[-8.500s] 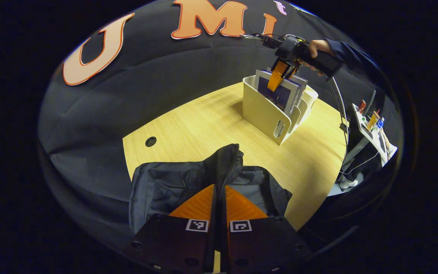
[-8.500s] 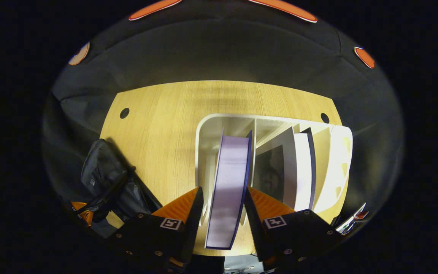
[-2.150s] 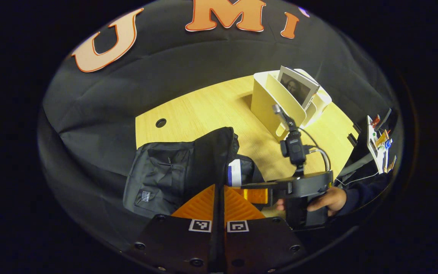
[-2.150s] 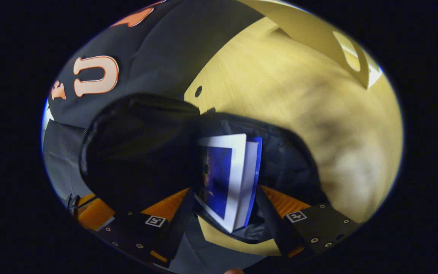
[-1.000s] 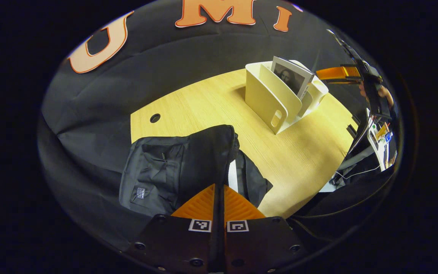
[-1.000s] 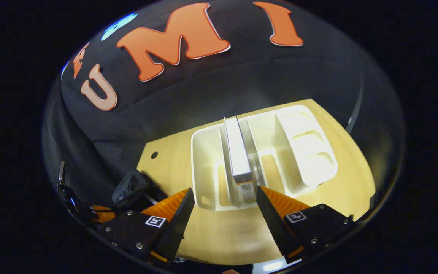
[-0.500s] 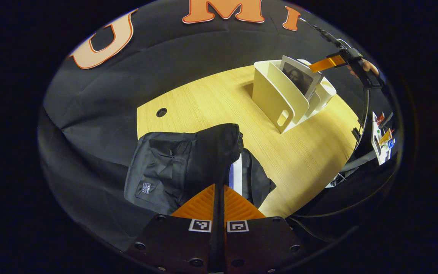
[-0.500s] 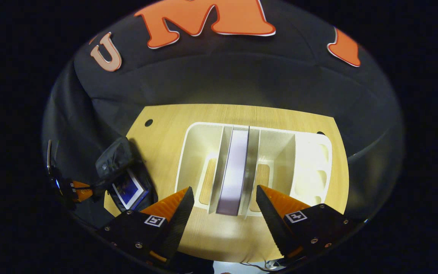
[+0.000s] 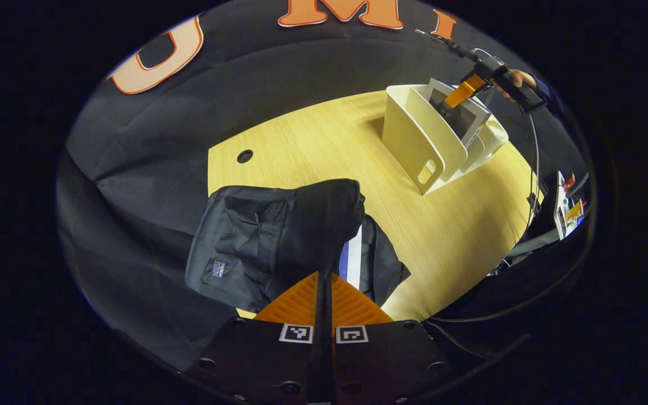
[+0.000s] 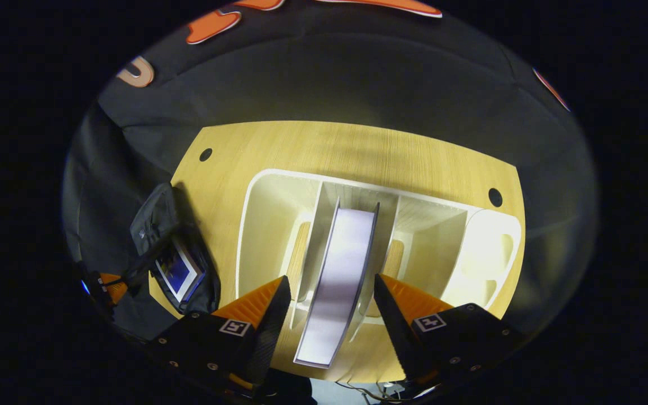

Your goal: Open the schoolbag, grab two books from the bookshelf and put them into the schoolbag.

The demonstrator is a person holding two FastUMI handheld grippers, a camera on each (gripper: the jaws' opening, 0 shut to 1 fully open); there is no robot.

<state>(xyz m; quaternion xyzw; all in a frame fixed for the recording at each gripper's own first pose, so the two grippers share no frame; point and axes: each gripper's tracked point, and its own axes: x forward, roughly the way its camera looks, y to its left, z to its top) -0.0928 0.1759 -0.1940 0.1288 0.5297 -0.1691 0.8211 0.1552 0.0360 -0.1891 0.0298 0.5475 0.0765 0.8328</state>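
Straddling the book [image 10: 338, 270] standing in the bookshelf [image 10: 256, 225], the right gripper [image 10: 328, 295] is spread apart, touching nothing. The left gripper [image 9: 324, 292] is clenched on the schoolbag [image 9: 279, 236] flap, near left, one book [image 9: 352, 261] inside.

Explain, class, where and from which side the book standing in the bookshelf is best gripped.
Probably its top edge, from above: the book stands upright in a narrow slot of the bookshelf, whose dividers cover its faces. The open right gripper already straddles that edge.
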